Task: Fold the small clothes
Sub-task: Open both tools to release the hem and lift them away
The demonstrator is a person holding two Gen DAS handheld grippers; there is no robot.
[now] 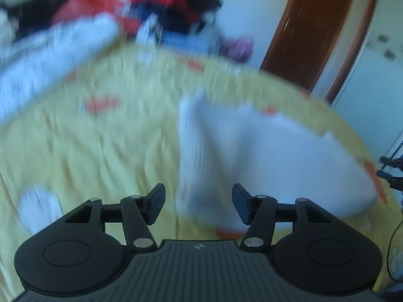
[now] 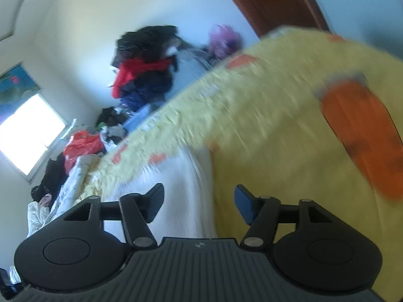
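Observation:
A small white garment [image 1: 264, 161] lies on the yellow bedspread [image 1: 100, 146], partly folded, just ahead and right of my left gripper [image 1: 199, 206]. The left gripper is open and empty, its fingers above the garment's near edge. My right gripper [image 2: 199, 206] is open and empty, tilted sharply, with the white garment [image 2: 176, 181] just beyond its left finger and the yellow bedspread [image 2: 264, 130] filling the right. Both views are motion-blurred.
A smaller white piece [image 1: 37, 203] lies at the bed's near left. White bedding [image 1: 50, 58] and a pile of red and dark clothes [image 1: 171, 5] sit at the far side. A brown door [image 1: 309, 30] stands at the right. A window [image 2: 27, 136] is at the left.

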